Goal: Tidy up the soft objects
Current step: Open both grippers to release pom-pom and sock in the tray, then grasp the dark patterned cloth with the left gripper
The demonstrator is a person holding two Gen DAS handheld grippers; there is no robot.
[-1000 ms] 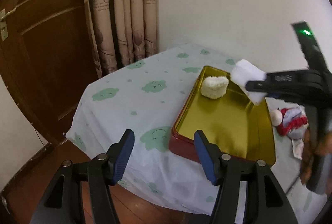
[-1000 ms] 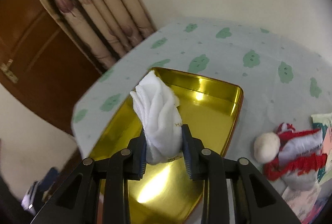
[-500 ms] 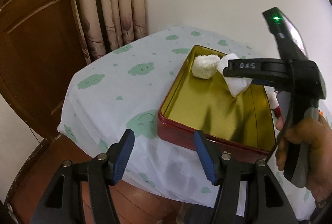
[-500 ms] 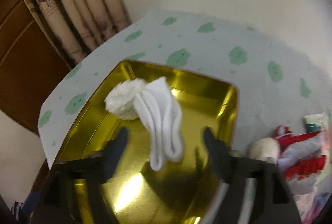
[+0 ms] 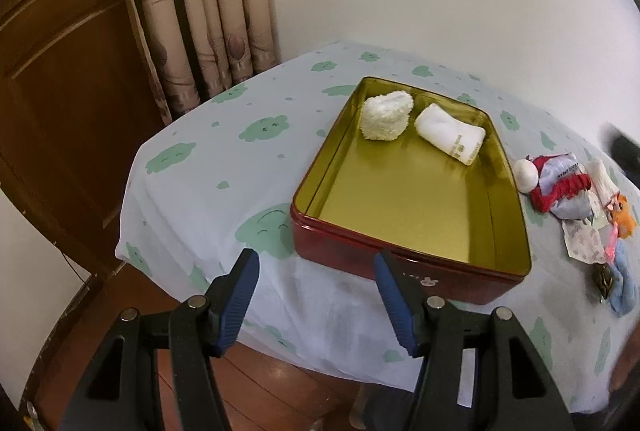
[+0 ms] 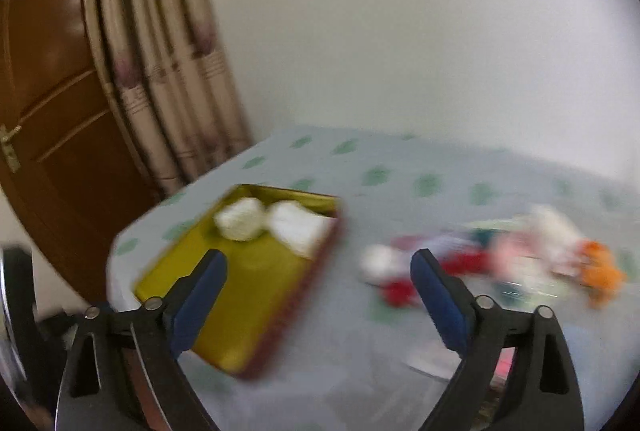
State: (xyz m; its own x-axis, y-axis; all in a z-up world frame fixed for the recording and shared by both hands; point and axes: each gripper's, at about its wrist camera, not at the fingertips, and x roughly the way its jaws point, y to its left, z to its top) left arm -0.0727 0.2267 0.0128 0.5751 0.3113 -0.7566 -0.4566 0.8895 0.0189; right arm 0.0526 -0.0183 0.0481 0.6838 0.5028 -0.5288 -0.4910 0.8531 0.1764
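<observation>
A red tin with a gold inside point(image 5: 408, 267) point(image 6: 256, 319) sits on the cloth-covered table. At its far end lie a fluffy cream sock point(image 5: 386, 117) point(image 6: 240, 219) and a rolled white sock point(image 5: 450, 137) point(image 6: 300, 227), side by side. A pile of soft items point(image 5: 560, 187) point(image 6: 480, 259), red, white, orange and blue, lies on the cloth right of the tin. My left gripper point(image 5: 316, 291) hangs open and empty before the tin's near wall. My right gripper point(image 6: 316, 291) has pulled back, its jaws still opening, nothing between them; its view is blurred.
The table cloth point(image 5: 224, 167) is pale with green cloud prints and hangs over the near edge. A patterned curtain point(image 5: 200, 11) and a brown wooden door point(image 5: 60, 91) stand at the left, a white wall behind. Wooden floor point(image 5: 260, 383) shows below.
The right gripper let go of the white sock, which now lies in the tin beside the cream one. It then drew back to the right, out of the left wrist view.
</observation>
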